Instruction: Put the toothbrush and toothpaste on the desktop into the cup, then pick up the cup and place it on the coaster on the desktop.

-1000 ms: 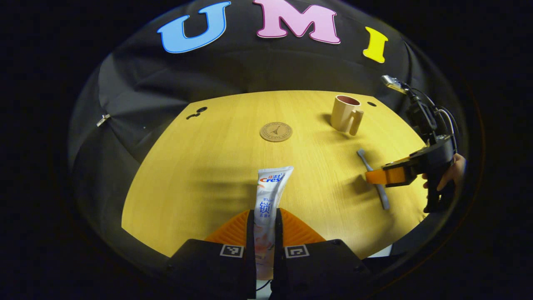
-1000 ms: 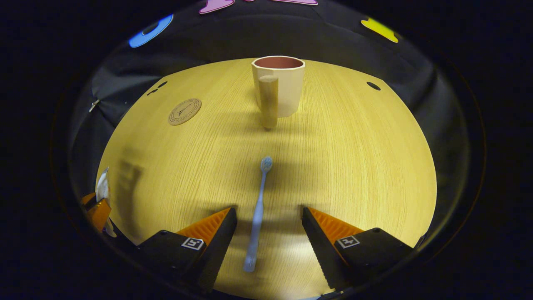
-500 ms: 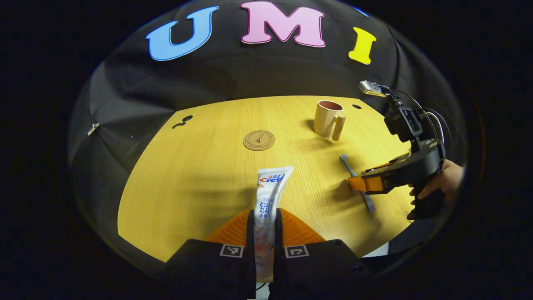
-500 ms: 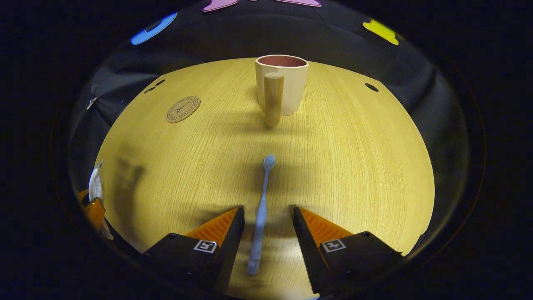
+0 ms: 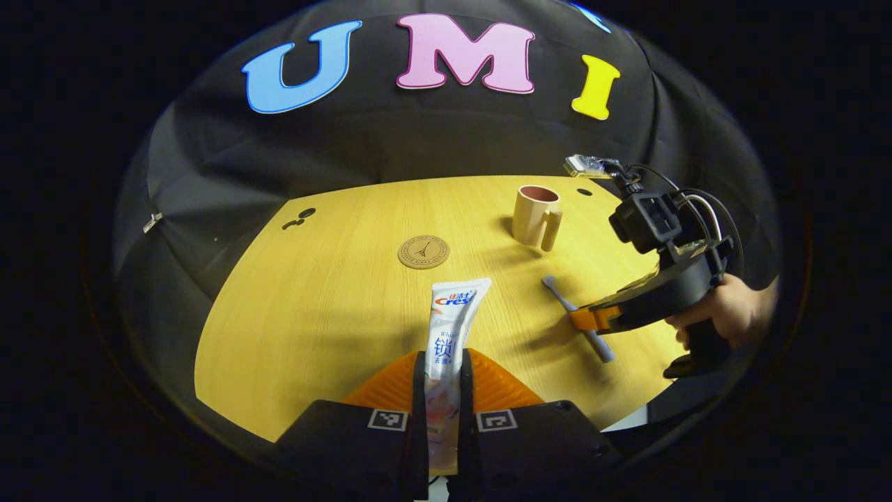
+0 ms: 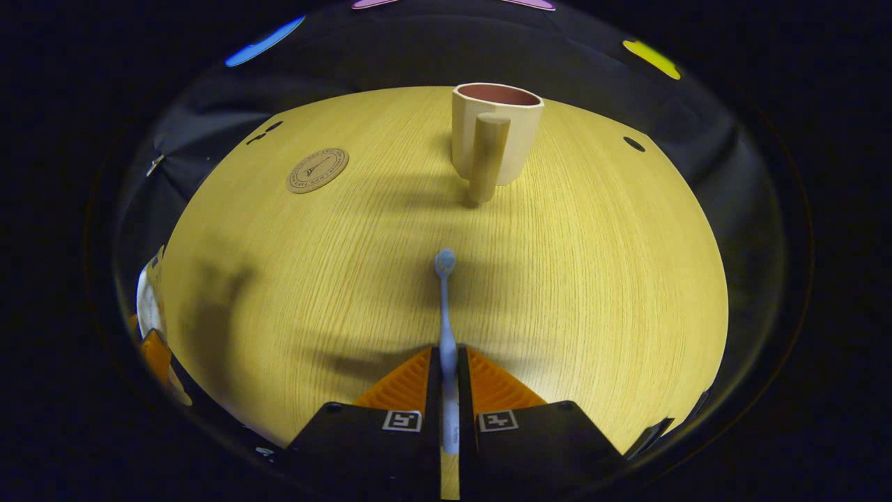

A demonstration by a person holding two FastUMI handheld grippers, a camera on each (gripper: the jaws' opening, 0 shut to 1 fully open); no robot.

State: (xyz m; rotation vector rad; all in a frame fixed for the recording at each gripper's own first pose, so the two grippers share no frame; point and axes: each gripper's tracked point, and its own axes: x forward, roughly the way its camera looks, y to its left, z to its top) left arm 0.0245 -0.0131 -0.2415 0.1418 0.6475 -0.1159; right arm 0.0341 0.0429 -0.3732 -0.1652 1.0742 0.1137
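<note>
A white toothpaste tube [image 5: 451, 328] sticks forward out of my left gripper [image 5: 443, 366], which is shut on it above the wooden desktop [image 5: 334, 293]. My right gripper [image 6: 447, 362] is shut on the handle of a pale blue toothbrush [image 6: 444, 307], whose head points toward the cup. In the left gripper view the right gripper [image 5: 592, 317], held by a hand [image 5: 725, 314], clamps the toothbrush [image 5: 564, 300] at the desk's right side. A beige cup [image 6: 498, 136] with a thick handle stands upright at the far side, also seen as the cup [image 5: 535, 216]. A round cork coaster [image 5: 424, 252] lies mid-desk, the same coaster [image 6: 318, 169] to the cup's left.
Small dark holes sit in the desktop at the far left [image 5: 301, 215] and far right [image 6: 634, 143]. The black cloth wall [image 5: 390, 139] closes off the far side. The left gripper and toothpaste [image 6: 150, 314] show at the left rim of the right gripper view.
My right gripper's fingers have closed from wide apart onto the toothbrush handle. The left gripper, still holding the toothpaste, has pulled back and risen a little from the desk.
</note>
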